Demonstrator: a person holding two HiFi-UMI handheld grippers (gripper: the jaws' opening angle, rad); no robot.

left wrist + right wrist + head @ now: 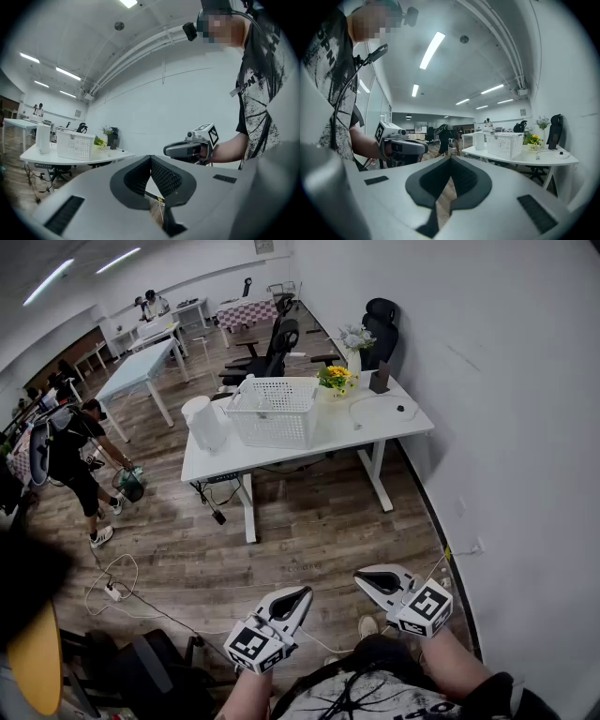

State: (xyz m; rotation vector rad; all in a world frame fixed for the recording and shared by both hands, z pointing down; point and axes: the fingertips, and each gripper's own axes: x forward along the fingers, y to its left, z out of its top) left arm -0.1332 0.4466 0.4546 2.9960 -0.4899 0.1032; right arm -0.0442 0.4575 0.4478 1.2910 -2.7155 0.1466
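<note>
I hold my left gripper (302,594) and my right gripper (361,577) low and near my body, side by side over the wooden floor (309,521). Both have their jaws pressed together with nothing between them. The white table (375,423) stands far ahead, well apart from both, with a white basket (274,412) on it and yellow flowers (337,379) just right of the basket

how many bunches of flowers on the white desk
2: yellow flowers beside the white basket, and a pale bunch in a vase just behind them, by the wall. The basket may hide others.
</note>
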